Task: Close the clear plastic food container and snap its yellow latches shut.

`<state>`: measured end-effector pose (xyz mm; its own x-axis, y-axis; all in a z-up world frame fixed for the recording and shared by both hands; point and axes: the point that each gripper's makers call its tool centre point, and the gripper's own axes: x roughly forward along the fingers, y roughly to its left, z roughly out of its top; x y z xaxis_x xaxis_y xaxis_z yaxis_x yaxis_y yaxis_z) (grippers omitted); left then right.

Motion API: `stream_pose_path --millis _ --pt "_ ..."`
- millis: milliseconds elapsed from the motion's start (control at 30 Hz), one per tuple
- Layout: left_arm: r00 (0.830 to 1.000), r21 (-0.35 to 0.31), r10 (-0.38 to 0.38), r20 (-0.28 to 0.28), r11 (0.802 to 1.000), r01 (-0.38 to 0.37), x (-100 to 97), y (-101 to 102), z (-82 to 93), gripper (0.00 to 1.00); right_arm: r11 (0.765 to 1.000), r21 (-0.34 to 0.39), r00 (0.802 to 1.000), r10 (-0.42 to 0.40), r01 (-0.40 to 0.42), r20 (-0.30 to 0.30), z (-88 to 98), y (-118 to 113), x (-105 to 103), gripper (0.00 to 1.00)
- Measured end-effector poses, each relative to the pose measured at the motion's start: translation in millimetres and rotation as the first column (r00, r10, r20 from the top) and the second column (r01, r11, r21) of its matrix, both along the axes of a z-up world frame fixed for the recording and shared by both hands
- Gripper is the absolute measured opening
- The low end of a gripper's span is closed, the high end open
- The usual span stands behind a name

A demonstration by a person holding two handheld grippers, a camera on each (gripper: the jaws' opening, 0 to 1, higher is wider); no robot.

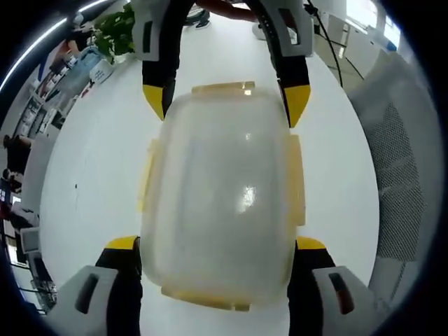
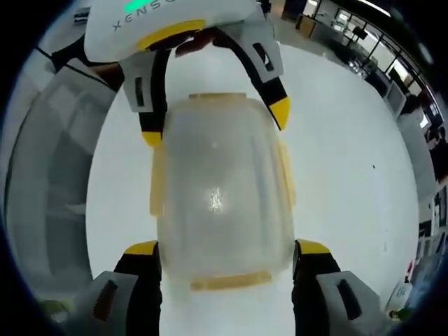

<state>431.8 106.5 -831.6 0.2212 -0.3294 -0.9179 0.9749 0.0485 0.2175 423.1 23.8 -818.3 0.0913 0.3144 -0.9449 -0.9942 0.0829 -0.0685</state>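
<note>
Clear plastic container sitting lid-on upon a white table, right in the middle of the left gripper view, with yellow latches showing along all four edges. Left gripper spread wide, one yellow-tipped jaw at each near corner of the container, just beside its walls; real contact impossible to tell. Right gripper reaching in from the far side, likewise spread, its yellow tips flanking the far corners beside the far latch.

Same arrangement mirrored in the right gripper view: container centred on the table, right gripper parted with a jaw at each near corner, left gripper opposite, its tips astride the far end. Side latches lying flat along the long edges; whether snapped down, cannot tell.

Green plant far left on the table. Mesh-backed chair off to the right. Shelves and desks dim beyond.
</note>
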Motion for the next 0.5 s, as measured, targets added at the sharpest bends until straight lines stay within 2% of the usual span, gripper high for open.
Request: stream_pose_path --millis 233,500 --pt "1.000 -0.004 0.011 0.000 1.000 -0.011 -4.7 20.8 0.7 0.88 1.000 0.002 1.000 0.008 -0.008 0.002 -0.3 19.5 -3.3 0.78" --pt "1.000 -0.020 0.017 -0.001 1.000 -0.017 -6.4 32.5 1.4 0.88 1.000 0.000 1.000 0.013 -0.013 0.003 -0.2 30.8 -4.1 0.78"
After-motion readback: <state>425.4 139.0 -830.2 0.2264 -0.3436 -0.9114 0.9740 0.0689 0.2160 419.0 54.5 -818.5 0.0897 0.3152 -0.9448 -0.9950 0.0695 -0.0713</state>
